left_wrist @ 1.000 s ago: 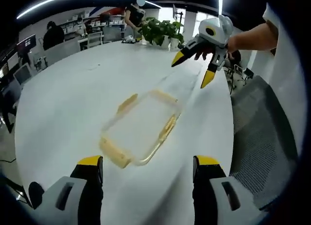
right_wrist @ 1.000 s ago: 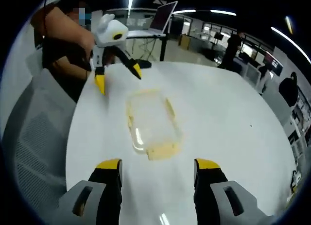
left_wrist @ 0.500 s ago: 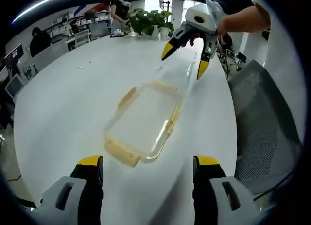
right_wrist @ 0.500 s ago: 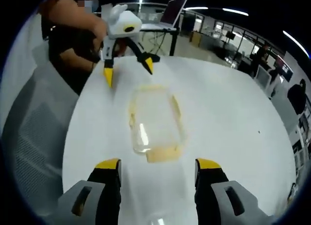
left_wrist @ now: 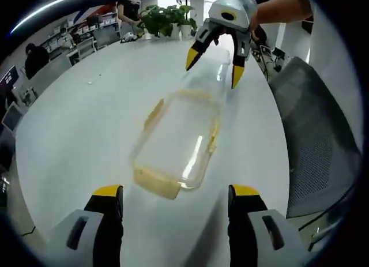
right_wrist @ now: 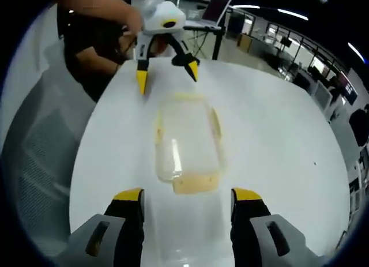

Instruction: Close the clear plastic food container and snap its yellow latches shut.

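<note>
container [left_wrist: 177, 141]: clear plastic box, rectangular, flat on the white table [left_wrist: 81, 123]. Centre of left gripper view, long axis running 7 to 1 o'clock. In right gripper view [right_wrist: 185, 141] it sits dead centre, long axis 6 to 12.
lid: clear, seated on the box as far as I can tell; sealed or not, cannot tell.
latches [left_wrist: 157, 181]: yellow. One on the near short end at 6 o'clock of the box in left gripper view, one on each long side [left_wrist: 153, 113]. Right gripper view has the near-end latch [right_wrist: 196, 181] at 6 o'clock of the box, and side ones at 3 and 9. They look flared out from the walls, not snapped; not certain.
left gripper [left_wrist: 173, 198]: jaws wide apart, yellow tips at the bottom of its own view, holding nothing. Box lies just past the tips, no contact. Seen from the right gripper view [right_wrist: 167, 74] it hangs at 12 o'clock over the far end of the box, tips spread and pointing down, held by a hand [right_wrist: 109, 10].
right gripper [right_wrist: 187, 198]: jaws wide apart, holding nothing, near end of box just ahead of the tips, not touching. Seen from the left gripper view [left_wrist: 212, 62] it is at 1 o'clock, above the far end of the box, tips spread.
chair [left_wrist: 314, 134]: grey mesh, at the table edge, 3 o'clock in left gripper view.
plant [left_wrist: 164, 19]: green, potted, far end of table at 12 o'clock in left gripper view.
</note>
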